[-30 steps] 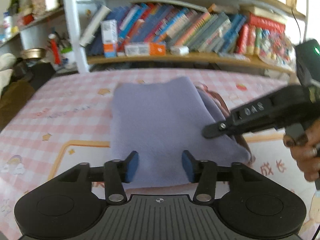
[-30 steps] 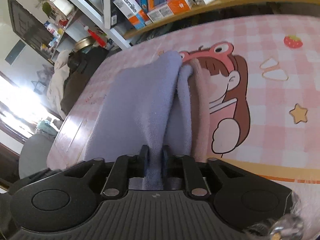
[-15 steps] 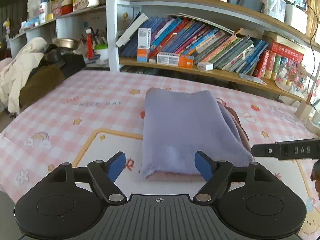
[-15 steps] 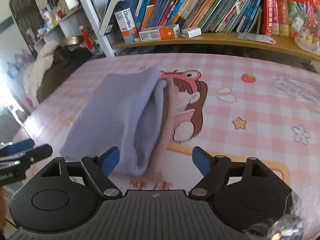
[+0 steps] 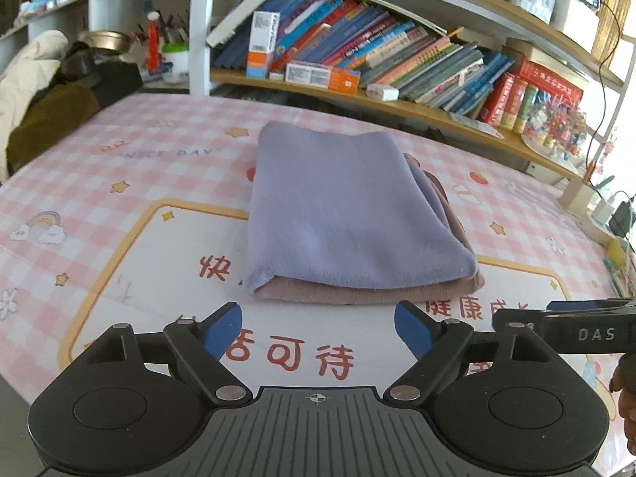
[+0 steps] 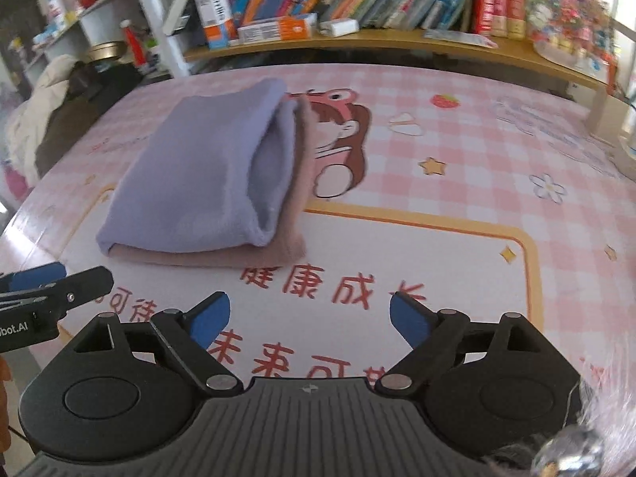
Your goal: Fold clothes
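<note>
A folded cloth (image 5: 349,214), lavender on top with a dusty pink layer under it, lies flat on the pink checked table cover (image 5: 131,183). It also shows in the right wrist view (image 6: 206,179). My left gripper (image 5: 318,330) is open and empty, just short of the cloth's near edge. My right gripper (image 6: 309,320) is open and empty, a little back from the cloth's near right corner. The right gripper's fingers (image 5: 556,328) show at the right of the left wrist view, and the left gripper's fingers (image 6: 55,286) at the left of the right wrist view.
A low bookshelf (image 5: 397,67) with many books and boxes runs along the table's far edge. Clothes lie piled on a chair (image 5: 35,91) at far left. Small items (image 5: 584,198) stand at the table's right edge.
My right gripper let go of the cloth's edge and opened. Both grippers opened wide and drew back toward me. The cloth now lies folded flat.
</note>
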Tool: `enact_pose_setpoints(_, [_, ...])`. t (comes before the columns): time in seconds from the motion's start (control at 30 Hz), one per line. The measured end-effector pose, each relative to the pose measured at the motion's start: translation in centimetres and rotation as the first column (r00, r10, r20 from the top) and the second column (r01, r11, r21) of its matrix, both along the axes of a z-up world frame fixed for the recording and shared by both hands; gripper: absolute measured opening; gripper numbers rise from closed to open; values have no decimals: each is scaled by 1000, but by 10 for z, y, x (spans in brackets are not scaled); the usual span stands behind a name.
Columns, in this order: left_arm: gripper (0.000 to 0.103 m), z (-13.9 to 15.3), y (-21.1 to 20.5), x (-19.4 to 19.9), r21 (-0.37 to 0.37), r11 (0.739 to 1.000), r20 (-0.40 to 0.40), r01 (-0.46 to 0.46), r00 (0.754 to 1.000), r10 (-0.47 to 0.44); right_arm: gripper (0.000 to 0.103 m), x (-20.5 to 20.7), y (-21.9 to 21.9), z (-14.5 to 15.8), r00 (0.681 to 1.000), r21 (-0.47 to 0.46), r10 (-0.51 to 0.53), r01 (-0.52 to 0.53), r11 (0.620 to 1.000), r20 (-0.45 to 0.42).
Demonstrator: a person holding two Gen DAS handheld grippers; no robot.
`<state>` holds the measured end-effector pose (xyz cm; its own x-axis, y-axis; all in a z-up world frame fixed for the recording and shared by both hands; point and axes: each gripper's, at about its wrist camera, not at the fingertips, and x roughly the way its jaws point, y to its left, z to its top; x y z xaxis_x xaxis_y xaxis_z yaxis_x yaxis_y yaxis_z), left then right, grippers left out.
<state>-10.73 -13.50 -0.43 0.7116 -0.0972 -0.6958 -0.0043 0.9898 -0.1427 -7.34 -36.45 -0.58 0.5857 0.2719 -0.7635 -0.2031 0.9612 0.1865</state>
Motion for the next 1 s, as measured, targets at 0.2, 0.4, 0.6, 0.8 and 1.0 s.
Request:
enact_pose_setpoints(0.2, [87,-2,18,11,-40,997,-35,65,997,-66,88,-11,11,0,996,-9,-86,86,996,-21])
enact_pose_setpoints(0.4, [87,0,38,19,-79,987,-28,137,990,-140,88,-22,28,3,986,-28,-167,166,986,-28])
enact_pose_setpoints(0.6, [87,-3,51,25,-70,976,-37,207,977,-210,88,-33,43,1,968,-43,-246,245,969,-42])
enact_pose_setpoints(0.8, [87,-7,66,27,-87,962,-42,260,964,-264,88,-41,59,-3,952,-53,-301,298,953,-59])
enact_pose_setpoints(1.0, [87,-10,76,32,-105,956,-55,275,958,-282,88,-43,72,-6,943,-62,-322,318,946,-83])
